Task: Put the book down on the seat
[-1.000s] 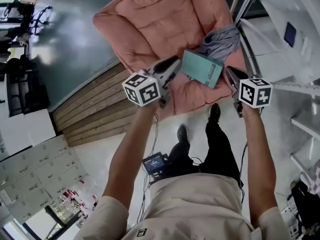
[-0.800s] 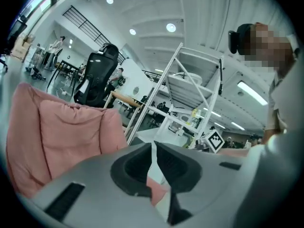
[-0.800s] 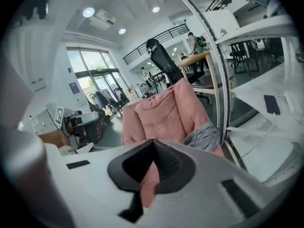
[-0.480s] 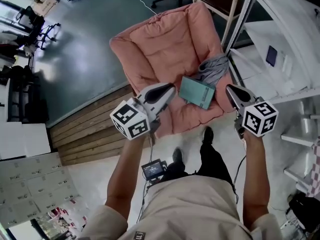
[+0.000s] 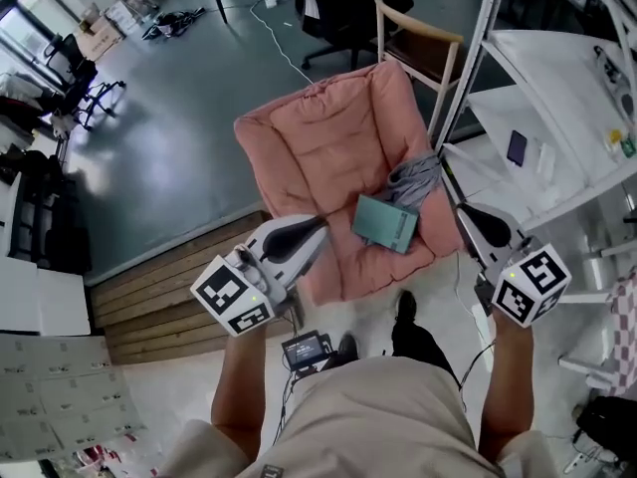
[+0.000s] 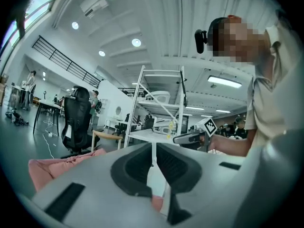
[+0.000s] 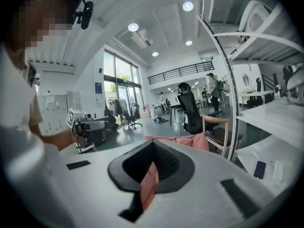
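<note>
Thin teal book [image 5: 384, 223] is seen lying flat on the pink seat [image 5: 318, 147], mid-frame, just beside a grey cloth [image 5: 413, 179]. Fingers on the left gripper [image 5: 320, 224] and right gripper [image 5: 464, 210] are closed, nothing held.

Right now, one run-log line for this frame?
book: flat on seat, beside grey cloth | left gripper: shut, empty | right gripper: shut, empty | both off the book

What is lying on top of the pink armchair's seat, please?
A teal book lies flat on the seat cushion, a grey cloth bunched behind it. Whatever lies under either is covered.
</note>
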Demonstrator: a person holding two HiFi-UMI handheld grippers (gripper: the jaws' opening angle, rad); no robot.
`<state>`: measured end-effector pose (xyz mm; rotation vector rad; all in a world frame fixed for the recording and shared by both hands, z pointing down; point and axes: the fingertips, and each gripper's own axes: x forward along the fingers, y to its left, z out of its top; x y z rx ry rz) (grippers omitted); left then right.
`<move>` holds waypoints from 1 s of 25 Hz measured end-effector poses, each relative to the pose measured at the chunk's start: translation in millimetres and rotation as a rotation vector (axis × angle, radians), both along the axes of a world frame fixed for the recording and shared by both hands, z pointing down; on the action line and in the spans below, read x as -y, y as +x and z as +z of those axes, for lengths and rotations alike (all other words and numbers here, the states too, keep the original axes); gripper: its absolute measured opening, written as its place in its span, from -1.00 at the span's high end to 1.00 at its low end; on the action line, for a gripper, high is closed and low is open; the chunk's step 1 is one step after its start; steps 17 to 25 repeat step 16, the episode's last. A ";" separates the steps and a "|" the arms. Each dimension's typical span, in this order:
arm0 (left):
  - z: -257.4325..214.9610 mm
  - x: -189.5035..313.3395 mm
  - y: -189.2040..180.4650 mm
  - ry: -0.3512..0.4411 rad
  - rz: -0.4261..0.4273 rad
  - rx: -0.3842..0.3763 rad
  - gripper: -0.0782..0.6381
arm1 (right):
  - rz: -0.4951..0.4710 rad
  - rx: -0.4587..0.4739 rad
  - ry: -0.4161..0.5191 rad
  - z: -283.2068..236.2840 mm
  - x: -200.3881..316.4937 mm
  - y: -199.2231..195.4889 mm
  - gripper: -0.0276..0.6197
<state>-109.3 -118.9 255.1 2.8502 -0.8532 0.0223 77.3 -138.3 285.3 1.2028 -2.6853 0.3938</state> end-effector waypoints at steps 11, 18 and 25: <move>-48.2 -61.4 -31.9 0.125 0.046 0.000 0.70 | 0.005 -0.034 0.115 -60.7 -61.1 -26.8 0.95; -50.7 -84.8 -50.5 0.129 0.046 -0.003 0.70 | 0.016 -0.040 0.114 -62.3 -85.8 -37.5 0.95; -50.7 -84.8 -50.5 0.129 0.046 -0.003 0.70 | 0.016 -0.040 0.114 -62.3 -85.8 -37.5 0.95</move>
